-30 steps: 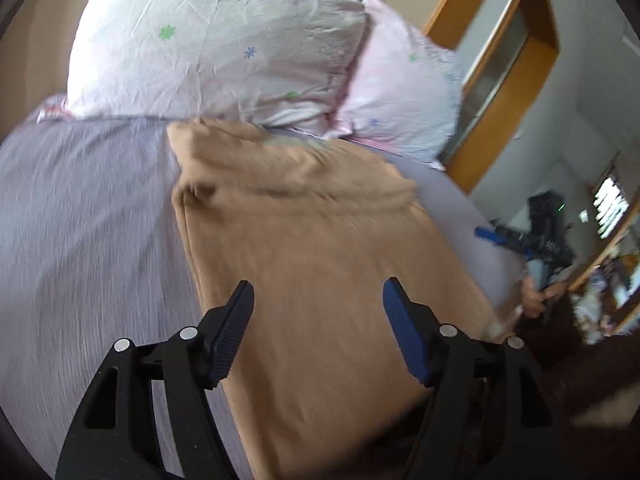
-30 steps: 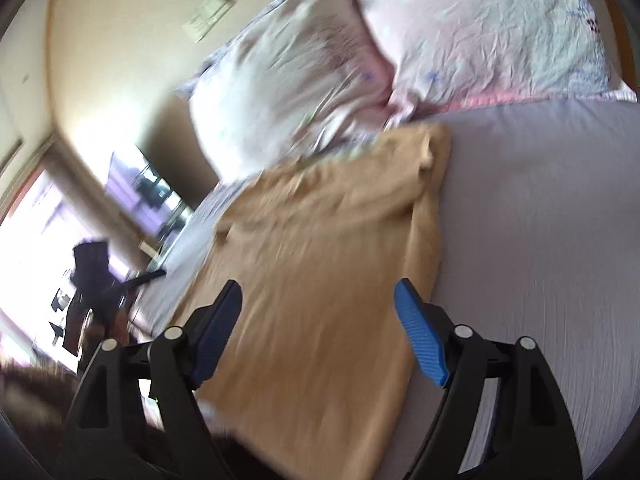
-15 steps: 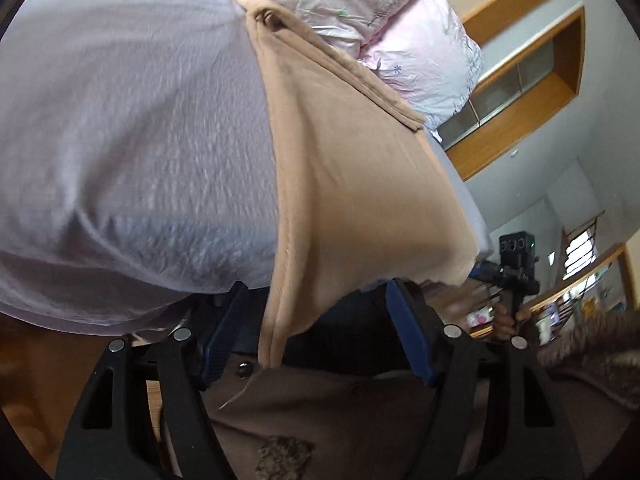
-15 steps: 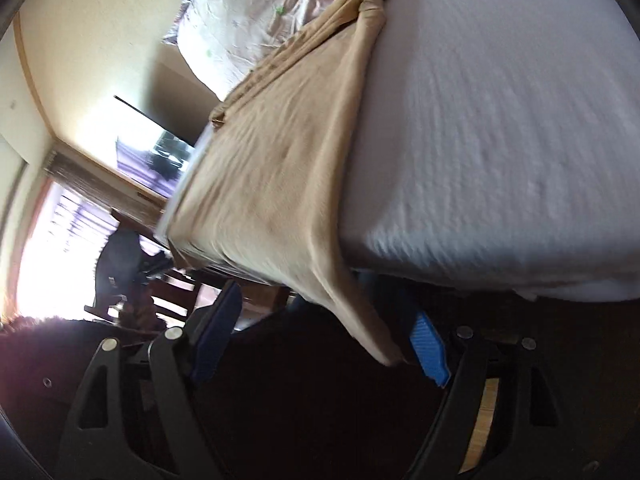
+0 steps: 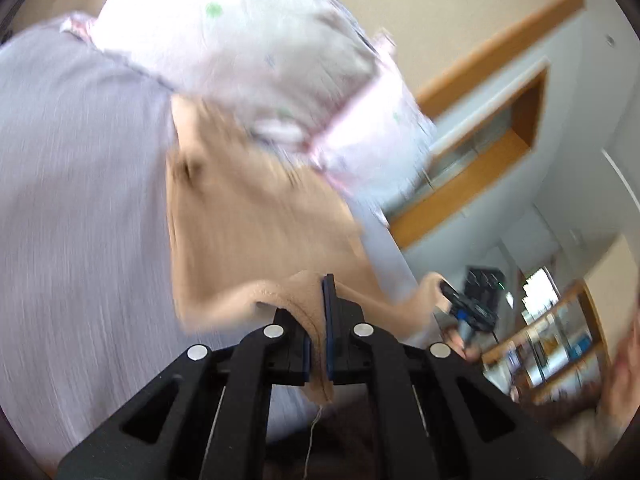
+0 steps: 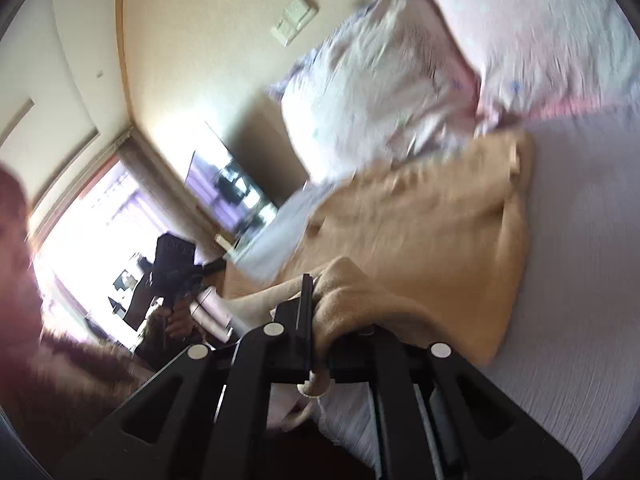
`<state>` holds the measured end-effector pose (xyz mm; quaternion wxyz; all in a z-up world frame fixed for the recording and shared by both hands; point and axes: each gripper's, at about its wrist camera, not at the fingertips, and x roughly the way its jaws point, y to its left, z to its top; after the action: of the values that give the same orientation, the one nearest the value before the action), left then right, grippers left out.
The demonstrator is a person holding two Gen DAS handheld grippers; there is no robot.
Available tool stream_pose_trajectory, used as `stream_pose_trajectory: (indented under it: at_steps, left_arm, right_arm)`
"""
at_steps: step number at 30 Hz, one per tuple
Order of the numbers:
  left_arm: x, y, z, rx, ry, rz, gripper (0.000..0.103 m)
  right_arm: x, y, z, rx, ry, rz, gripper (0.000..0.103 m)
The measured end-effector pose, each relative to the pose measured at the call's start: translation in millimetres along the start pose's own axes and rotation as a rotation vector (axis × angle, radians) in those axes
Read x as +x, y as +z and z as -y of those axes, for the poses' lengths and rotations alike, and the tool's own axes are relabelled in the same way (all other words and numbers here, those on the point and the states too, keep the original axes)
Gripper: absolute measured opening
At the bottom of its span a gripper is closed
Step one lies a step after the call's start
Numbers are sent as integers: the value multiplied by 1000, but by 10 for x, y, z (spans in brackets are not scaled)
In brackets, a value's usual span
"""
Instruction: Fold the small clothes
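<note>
A tan garment [image 5: 248,216] lies on the lilac bed sheet [image 5: 72,200], its far end against the pillows. My left gripper [image 5: 318,320] is shut on the garment's near left corner and holds it lifted off the sheet. In the right wrist view the same garment [image 6: 440,232] stretches toward the pillows, and my right gripper [image 6: 320,320] is shut on its near right corner, the cloth bunched over the fingers. The right gripper also shows in the left wrist view [image 5: 460,300], with cloth in it. Both views are blurred.
Two floral pillows [image 5: 248,52] lie at the head of the bed, also in the right wrist view [image 6: 400,92]. A wooden window frame [image 5: 500,152] is to the right. A TV [image 6: 228,184] and bright window [image 6: 88,232] are to the left.
Both grippers were open below the bed's edge; they have closed on the garment's two near corners and lifted them up over the bed.
</note>
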<state>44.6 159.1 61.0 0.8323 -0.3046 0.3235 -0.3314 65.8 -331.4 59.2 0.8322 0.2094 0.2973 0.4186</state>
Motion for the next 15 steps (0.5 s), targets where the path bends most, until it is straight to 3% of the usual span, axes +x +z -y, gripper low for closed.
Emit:
stream_pose_trajectory:
  at_steps: [4, 7, 9, 13, 14, 15]
  left_arm:
    - [629, 859, -388, -130, 86, 64, 4]
    - [1210, 1312, -760, -199, 190, 33, 4]
    - [1467, 1453, -952, -242, 222, 14, 4]
    - [1645, 1511, -1165, -326, 202, -3, 4]
    - [1658, 1531, -1209, -355, 175, -2, 4]
    - [1654, 1548, -1247, -390, 145, 2, 4]
  right_arm:
    - [445, 747, 616, 121, -99, 127, 6]
    - [839, 1081, 1198, 286, -234, 133, 6]
    - [1097, 1166, 1664, 426, -305, 102, 6]
    - [1304, 1075, 2134, 597, -320, 94, 8]
    - [1317, 1064, 2211, 641, -319, 105, 14]
    - [1317, 1058, 2256, 670, -312, 119, 27]
